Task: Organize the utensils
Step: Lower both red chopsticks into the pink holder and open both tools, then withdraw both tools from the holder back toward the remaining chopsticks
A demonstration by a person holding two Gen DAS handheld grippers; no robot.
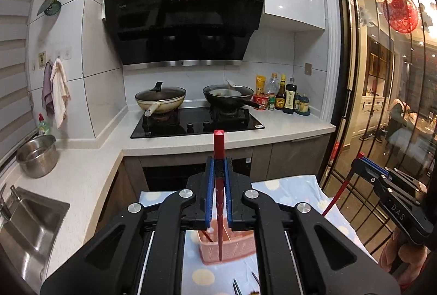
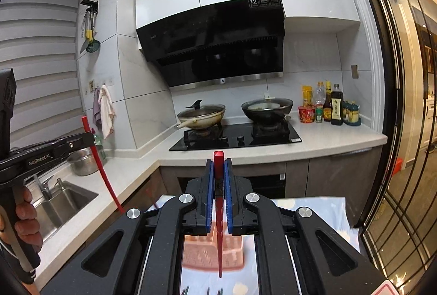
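Over the cloth-covered counter [image 1: 286,185], both the left gripper [image 1: 218,172] and right gripper [image 2: 218,174] have jaws clamped on a red chopstick [image 1: 219,185] each, tips pointing straight down at the pink basket [image 1: 232,248] just below.

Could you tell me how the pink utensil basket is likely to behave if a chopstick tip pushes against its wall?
The pink basket looks like thin perforated plastic, so probably light. It sits on a smooth cloth, so it would likely slide or tip rather than resist. It holds little, so has scant ballast.
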